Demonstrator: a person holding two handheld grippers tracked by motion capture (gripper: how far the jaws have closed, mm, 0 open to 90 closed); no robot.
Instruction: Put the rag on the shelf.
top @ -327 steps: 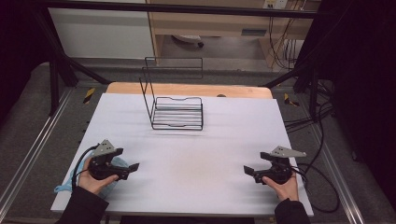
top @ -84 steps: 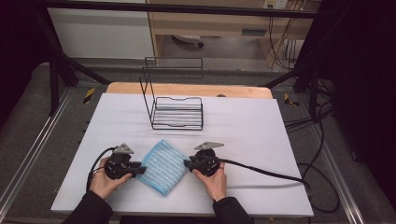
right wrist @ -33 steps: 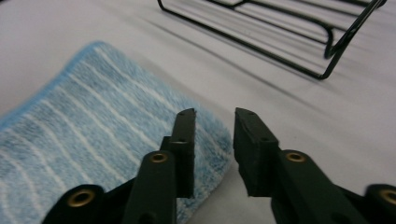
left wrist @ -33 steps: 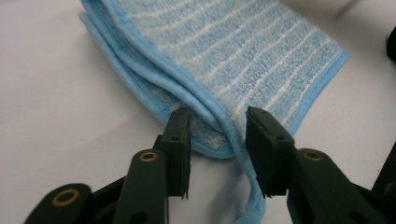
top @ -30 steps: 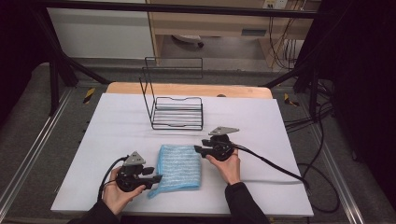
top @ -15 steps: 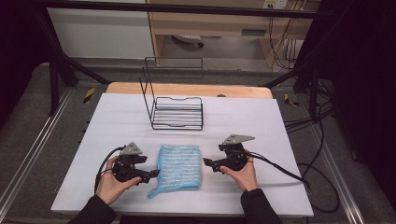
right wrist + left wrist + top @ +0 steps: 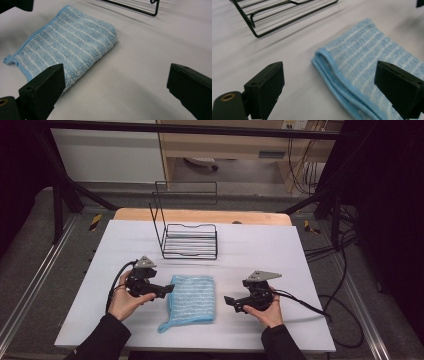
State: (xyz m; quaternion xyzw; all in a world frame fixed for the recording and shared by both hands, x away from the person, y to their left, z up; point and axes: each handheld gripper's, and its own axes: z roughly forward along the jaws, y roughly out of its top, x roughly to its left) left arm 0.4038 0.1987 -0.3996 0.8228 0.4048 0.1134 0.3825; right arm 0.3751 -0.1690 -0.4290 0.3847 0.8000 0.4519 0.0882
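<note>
Both of my grippers now stand with their jaws wide apart and nothing between them: the left gripper sits just at the left edge of the folded blue cloth, while the right gripper has drawn back to the right, leaving a strip of bare white table mat between its jaws and the cloth. Half a second ago the right one was further right still and a second ago it was up against the cloth's far corner, so I read the fold as just finished and released, with my hands now resettling on either side. In the left gripper view the cloth lies between the open jaws but below them, its doubled light-blue hem showing two stacked layers, so it is folded at least once. In the right gripper view the rounded fold edge of the cloth faces me and lies flat, apart from the jaws. One loose corner sticks out at the near left of the cloth in the high view, so the fold is not perfectly squared. Further out, the black wire rack stands beyond the cloth, well apart from it and with nothing on it. My judgement is that the next step is either another fold or lifting the cloth toward that rack, and the left gripper is best placed to pinch the hem.
</note>
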